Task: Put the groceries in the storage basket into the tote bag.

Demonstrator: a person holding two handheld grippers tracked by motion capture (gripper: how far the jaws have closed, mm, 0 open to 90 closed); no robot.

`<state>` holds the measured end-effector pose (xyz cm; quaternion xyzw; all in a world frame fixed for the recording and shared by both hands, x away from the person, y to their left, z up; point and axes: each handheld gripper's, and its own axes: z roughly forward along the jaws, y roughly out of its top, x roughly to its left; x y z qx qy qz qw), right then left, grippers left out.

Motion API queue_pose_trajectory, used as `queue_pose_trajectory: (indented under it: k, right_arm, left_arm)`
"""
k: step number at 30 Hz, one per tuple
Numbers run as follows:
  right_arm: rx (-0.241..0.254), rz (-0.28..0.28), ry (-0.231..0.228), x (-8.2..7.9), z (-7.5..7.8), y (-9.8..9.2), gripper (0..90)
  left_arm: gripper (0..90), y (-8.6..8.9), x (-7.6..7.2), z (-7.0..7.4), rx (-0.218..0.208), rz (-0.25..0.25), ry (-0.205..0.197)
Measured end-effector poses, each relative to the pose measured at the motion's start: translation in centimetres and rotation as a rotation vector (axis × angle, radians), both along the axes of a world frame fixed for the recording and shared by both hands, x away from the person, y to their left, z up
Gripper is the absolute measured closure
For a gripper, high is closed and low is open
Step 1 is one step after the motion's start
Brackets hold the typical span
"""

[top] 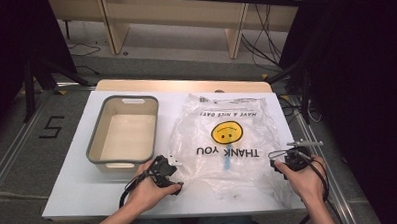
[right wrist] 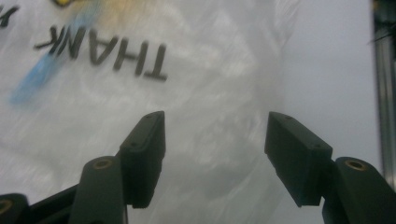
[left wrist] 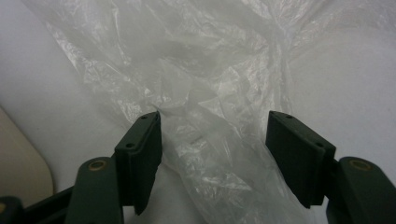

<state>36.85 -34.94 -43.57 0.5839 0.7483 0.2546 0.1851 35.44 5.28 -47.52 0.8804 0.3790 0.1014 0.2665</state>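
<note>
White table [top: 79, 196]: plastic bag [top: 227, 141] between both grippers' wide-open jaws.

light: bright tabletop, dark surroundings | blur: right gripper view smeared | glare: mild

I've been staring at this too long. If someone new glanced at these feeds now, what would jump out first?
Most likely the clear plastic bag spread across the white table, its yellow smiley and "THANK YOU" print upside down from the person's side. Next, the empty grey-rimmed bin to its left. Then the two tools at the bag's near edge: the left tool open with crumpled film between its jaws, the right tool open at the bag's right corner.
</note>
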Motion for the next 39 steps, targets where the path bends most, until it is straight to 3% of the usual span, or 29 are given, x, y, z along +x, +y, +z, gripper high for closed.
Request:
queue_pose_trajectory:
  k: [3,8,12,16,24,28,33,39]
  right_arm:
    - [0.017,0.023,0.067,-0.7,-0.5,0.0,37.1]
    - [0.004,0.040,0.125,-1.4,-0.7,-0.1,37.1]
    - [-0.002,0.040,0.204,-1.8,-1.2,0.0,37.9]
    - [-0.003,0.055,0.260,-1.8,-1.8,0.1,44.6]
    - [-0.089,0.087,0.269,-1.6,-1.7,0.9,75.2]
    - [-0.078,0.094,0.259,-1.3,-1.8,1.2,86.9]
    - [-0.053,0.089,0.245,-0.9,-1.9,1.3,90.0]
    - [-0.025,0.061,0.196,-0.4,-1.9,1.0,90.0]
  left_arm:
    - [37.9,0.1,0.1,-0.1,0.002,0.007,0.006]
    - [39.8,0.0,0.2,-0.1,0.006,0.020,0.015]
    - [42.7,0.0,0.1,-0.1,0.007,0.034,0.020]
    - [47.1,-0.1,0.0,0.0,0.014,0.042,0.023]
    - [67.5,-0.4,0.1,0.3,0.039,0.046,0.025]
    - [77.1,-0.5,0.2,0.3,0.043,0.032,0.020]
    - [87.8,-0.4,0.6,0.3,0.035,0.028,0.007]
    - [89.2,-0.5,1.8,0.4,0.030,0.055,-0.063]
